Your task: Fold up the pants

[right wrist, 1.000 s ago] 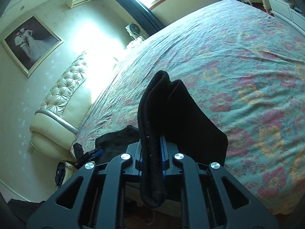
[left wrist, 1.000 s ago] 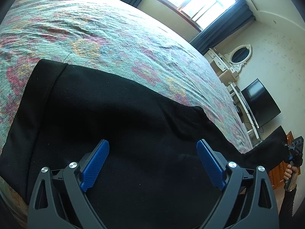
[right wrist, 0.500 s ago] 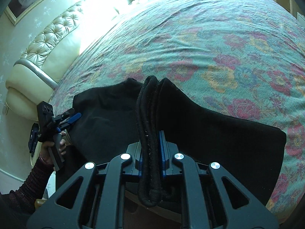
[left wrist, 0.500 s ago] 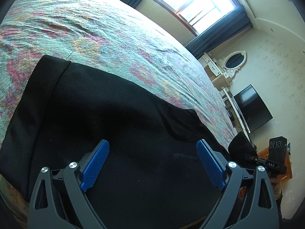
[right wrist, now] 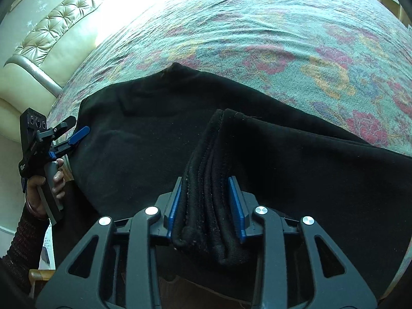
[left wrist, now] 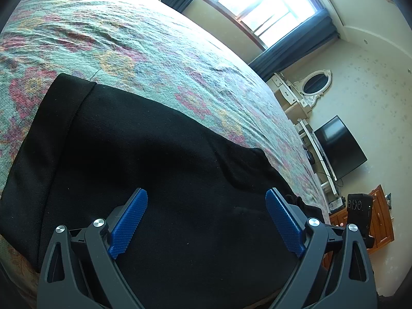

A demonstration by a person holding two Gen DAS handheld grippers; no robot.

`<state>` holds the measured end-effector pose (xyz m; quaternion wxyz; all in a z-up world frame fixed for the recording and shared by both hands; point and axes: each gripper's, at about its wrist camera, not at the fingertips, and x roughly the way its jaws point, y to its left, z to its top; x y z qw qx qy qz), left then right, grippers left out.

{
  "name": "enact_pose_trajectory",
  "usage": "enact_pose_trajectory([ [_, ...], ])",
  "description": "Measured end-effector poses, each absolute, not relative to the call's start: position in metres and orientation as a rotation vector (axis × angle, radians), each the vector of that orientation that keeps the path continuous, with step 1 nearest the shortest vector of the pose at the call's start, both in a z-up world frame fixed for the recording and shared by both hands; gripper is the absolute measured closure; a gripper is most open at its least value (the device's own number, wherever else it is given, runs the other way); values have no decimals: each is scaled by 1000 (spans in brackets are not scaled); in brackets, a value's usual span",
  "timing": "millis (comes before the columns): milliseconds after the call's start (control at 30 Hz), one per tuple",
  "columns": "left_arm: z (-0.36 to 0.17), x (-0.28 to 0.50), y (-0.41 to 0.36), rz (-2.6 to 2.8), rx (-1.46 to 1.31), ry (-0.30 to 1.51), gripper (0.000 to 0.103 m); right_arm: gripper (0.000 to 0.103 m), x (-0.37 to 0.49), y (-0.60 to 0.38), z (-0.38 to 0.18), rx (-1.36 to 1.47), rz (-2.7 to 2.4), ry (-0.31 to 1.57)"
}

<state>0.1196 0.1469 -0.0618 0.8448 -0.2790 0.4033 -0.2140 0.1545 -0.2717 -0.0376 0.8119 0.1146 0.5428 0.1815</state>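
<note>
Black pants (left wrist: 144, 159) lie flat on the floral bedspread (left wrist: 154, 41), waistband at the left. My left gripper (left wrist: 206, 221) is open and empty, hovering over the pants near the bed's front edge; it also shows at the left in the right wrist view (right wrist: 77, 132). My right gripper (right wrist: 206, 206) holds the bunched leg hems (right wrist: 206, 180) between its blue pads, which stand slightly apart, over the pants body (right wrist: 154, 128). The right gripper's back shows in the left wrist view (left wrist: 359, 213).
A cream tufted headboard (right wrist: 51, 31) stands at the bed's left end. A dresser with an oval mirror (left wrist: 315, 86), a television (left wrist: 338, 149) and a wooden cabinet (left wrist: 381, 221) stand beyond the bed's foot. A window (left wrist: 257, 2) is behind.
My right gripper carried the leg hems over toward the waistband end and down onto the pants, folding the legs over. Its pads have spread a little. The left gripper stayed open.
</note>
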Motion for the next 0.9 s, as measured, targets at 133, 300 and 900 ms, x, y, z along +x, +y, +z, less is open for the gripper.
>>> enact_pose_trajectory([
  [133,-62,119,147,-452,-588,851,11,47,154,-264,-41,290,411,1166],
  [300,-62,120,150,-461,-600,849,11,43,151,-256,-32,294,430,1160],
  [900,-72,121,164,-504,-690,813,11,16,323,-273,-41,585,749,1266],
])
